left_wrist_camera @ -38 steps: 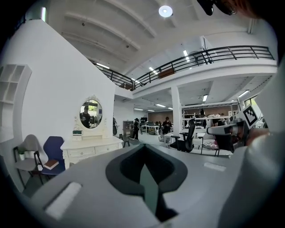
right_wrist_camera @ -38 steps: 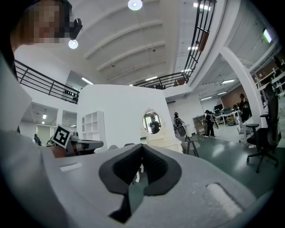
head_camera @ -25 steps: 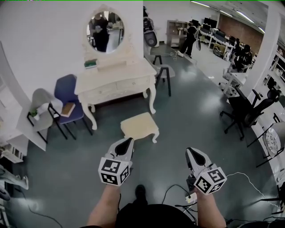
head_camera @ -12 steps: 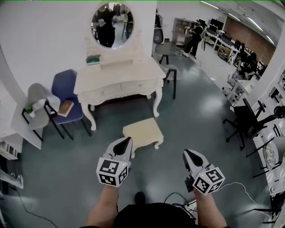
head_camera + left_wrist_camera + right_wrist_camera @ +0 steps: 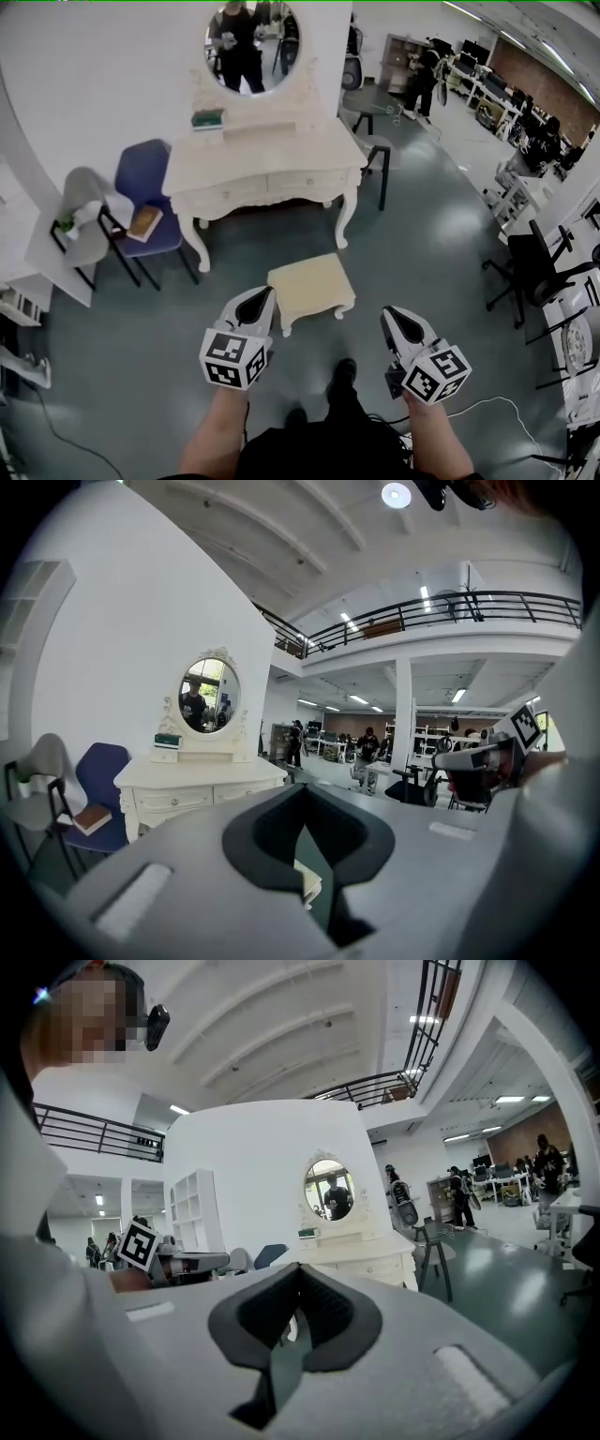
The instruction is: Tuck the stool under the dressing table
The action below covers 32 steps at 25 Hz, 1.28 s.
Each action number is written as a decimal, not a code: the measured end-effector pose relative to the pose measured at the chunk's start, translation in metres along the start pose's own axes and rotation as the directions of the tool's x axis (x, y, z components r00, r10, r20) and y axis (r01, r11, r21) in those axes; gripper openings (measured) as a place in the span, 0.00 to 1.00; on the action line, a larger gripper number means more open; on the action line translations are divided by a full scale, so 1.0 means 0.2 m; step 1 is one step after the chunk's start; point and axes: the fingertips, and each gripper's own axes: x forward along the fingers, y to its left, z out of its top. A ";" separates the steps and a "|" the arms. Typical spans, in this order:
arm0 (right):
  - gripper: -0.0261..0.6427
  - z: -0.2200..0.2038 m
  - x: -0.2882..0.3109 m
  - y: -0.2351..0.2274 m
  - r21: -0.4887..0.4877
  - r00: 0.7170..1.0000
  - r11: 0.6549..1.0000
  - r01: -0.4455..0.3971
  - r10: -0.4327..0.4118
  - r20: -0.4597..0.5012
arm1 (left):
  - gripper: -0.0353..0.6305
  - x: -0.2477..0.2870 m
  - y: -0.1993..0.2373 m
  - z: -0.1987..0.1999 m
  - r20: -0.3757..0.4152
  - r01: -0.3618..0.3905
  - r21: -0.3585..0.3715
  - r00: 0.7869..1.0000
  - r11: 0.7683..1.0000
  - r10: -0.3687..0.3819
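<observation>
Head view: both grippers held about level, pointing fwd. Left gripper [image 5: 263,295] and right gripper [image 5: 390,314] each have fingers clenched tight w/ nothing between them; both gripper views show the pads meeting on air.

The stool [image 5: 309,284] stands on the floor [image 5: 422,244] just ahead of the left fingertips, and ahead and to the left of the right ones. No contact w/ either. The dressing table [image 5: 267,161] is well beyond the stool from both sets of tips, its knee gap facing the person. The stool is out in the open, not under it, top a bit askew vs the table front.

Judgement: step in hand is closing in on the stool; the tuck isn't begun. To do it well, bring the right tips across so both grippers meet the near edge, one by each corner. Closed fingers prob. suffice for a shove. Touch low on the seat rim so it slides, not tips. Square it first, push evenly, aim btwn the table's front legs [image 5: 344,225]. A stool corner could snag on a curved leg.
</observation>
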 end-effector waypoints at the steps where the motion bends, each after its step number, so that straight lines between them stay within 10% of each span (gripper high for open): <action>1: 0.05 -0.01 0.04 -0.03 0.008 1.000 1.000 -0.009 0.009 -0.001 | 0.08 0.03 0.02 0.00 -0.004 -0.009 0.000 1.000 1.000 0.009; 32: 0.05 0.21 1.02 -1.01 0.082 0.936 0.939 -0.334 0.341 -0.091 | 0.08 1.07 0.12 0.12 -0.134 -0.247 -0.003 0.960 0.969 0.244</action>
